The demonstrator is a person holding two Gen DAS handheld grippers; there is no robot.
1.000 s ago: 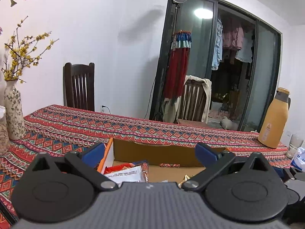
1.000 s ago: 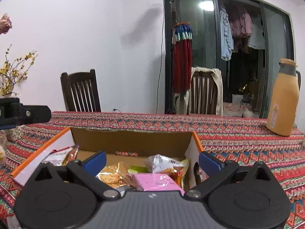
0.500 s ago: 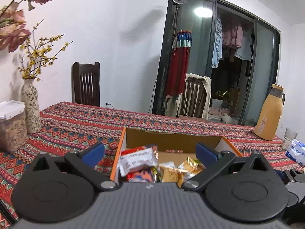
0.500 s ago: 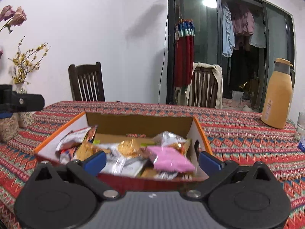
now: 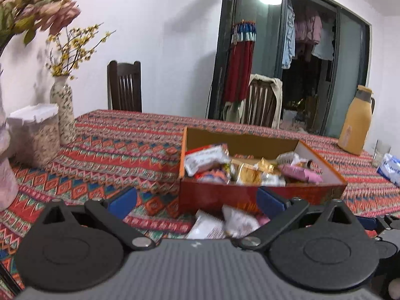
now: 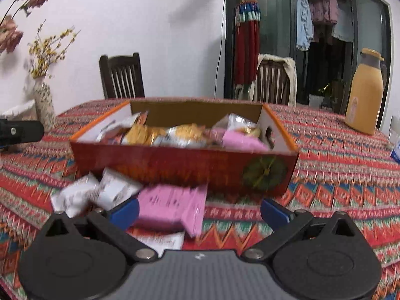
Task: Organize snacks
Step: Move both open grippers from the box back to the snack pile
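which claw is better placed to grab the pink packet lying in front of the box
Right, probably. The right claw is open with the pink packet lying just ahead, close to its left finger. In the left view that packet is mostly hidden behind the left claw; white packets lie there.

White wall (image 5: 162, 25), dark chair (image 5: 124, 86), glass doors (image 5: 300, 57)

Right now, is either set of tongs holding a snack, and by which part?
Nothing is held. The left tongs and right tongs are both open, and the pink packet and white packets lie loose on the tablecloth before the box.
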